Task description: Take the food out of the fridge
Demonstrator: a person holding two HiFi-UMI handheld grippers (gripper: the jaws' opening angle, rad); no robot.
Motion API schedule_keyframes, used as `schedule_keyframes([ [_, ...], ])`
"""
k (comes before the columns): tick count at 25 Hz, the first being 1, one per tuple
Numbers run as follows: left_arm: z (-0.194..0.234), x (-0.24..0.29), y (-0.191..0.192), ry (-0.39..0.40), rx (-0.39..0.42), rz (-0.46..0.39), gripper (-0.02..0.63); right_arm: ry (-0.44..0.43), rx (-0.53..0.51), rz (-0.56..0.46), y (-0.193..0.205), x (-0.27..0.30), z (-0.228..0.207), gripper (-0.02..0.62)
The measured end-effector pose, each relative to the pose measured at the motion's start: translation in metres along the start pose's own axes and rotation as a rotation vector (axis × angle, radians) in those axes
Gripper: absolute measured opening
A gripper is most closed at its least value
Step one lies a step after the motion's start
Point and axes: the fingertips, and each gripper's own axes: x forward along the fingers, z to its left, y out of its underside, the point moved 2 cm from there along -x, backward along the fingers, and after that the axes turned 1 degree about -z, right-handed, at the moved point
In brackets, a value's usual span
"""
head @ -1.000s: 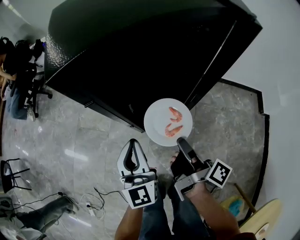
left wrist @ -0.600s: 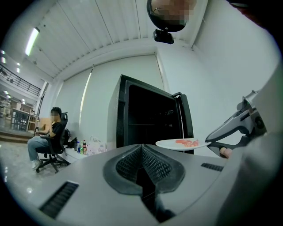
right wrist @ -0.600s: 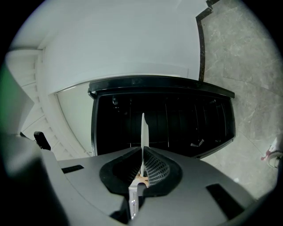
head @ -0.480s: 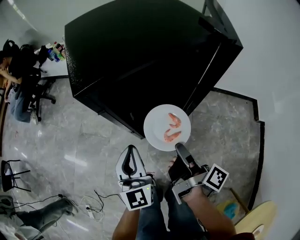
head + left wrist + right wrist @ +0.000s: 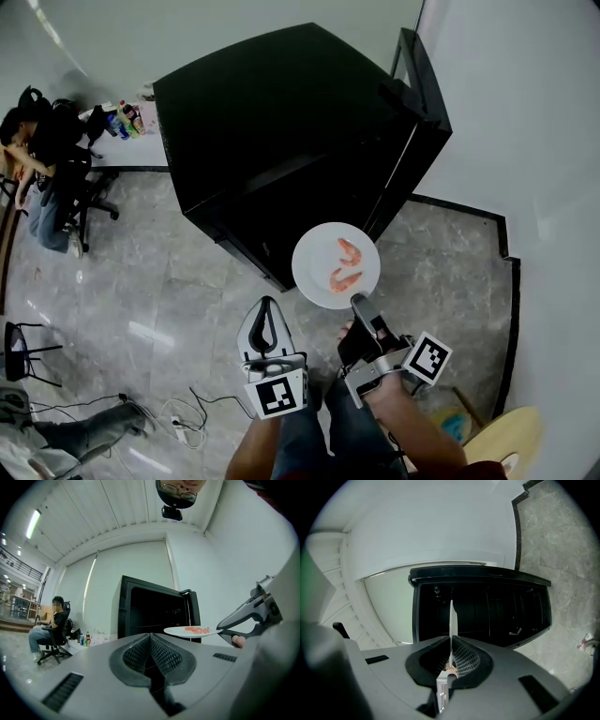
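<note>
My right tool (image 5: pixel 355 301) is clamped on the near rim of a white plate (image 5: pixel 314 264); in the right gripper view the plate stands edge-on as a thin white line pinched between the two pads. The plate is out in the open air in front of me, held roughly level above the grey stone-tiled floor (image 5: pixel 141 281) and just in front of the lower corner of the black fridge (image 5: pixel 281 131). Two pink shrimps (image 5: pixel 349 249) lie on it, one nearer the fridge and one nearer me, close together and slightly towards the right half of the plate. My left tool (image 5: pixel 265 305) is beside the right one, on the left and apart from the plate; its jaws are closed against each other with nothing between them, as the left gripper view shows. The fridge door (image 5: pixel 417 103) stands open on the right side, next to the white wall, and the inside looks dark. Far off to the left a person (image 5: pixel 42 169) sits in an office chair beside a low white table (image 5: pixel 131 150) with a few bottles (image 5: pixel 122 122) on it. Loose cables (image 5: pixel 187 405) lie on the floor near my feet on the left.
</note>
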Motion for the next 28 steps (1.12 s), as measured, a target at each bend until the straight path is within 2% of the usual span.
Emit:
schedule_keyframes([
  [3,0.005,0.006,-0.016,0.015,0.026,0.023,0.014,0.009,0.002,-0.012,0.003,0.007,0.021,0.032],
  [7,0.006,0.01,-0.038,-0.006,-0.016,0.026,0.014,0.019,0.029,-0.025,0.003,0.009,0.038,0.032],
  [10,-0.001,0.003,-0.05,0.016,0.029,0.019,0.014,0.008,0.029,-0.028,-0.001,-0.002,0.053,0.032],
  [14,0.002,-0.001,-0.066,-0.003,0.054,0.028,0.014,-0.001,0.027,-0.022,0.0,-0.01,0.071,0.032],
  [16,0.002,-0.004,-0.071,-0.011,0.043,0.043,0.014,0.002,0.019,-0.022,0.001,-0.013,0.079,0.032],
  [20,-0.002,-0.014,-0.085,-0.011,-0.002,0.014,0.014,0.011,0.006,-0.008,0.007,-0.018,0.092,0.032],
  [23,-0.002,-0.017,-0.095,0.02,0.012,0.01,0.014,0.009,-0.001,0.001,0.011,-0.017,0.106,0.032],
  [28,-0.001,-0.023,-0.111,0.03,0.007,0.031,0.014,0.008,0.012,-0.028,0.008,-0.027,0.131,0.032],
])
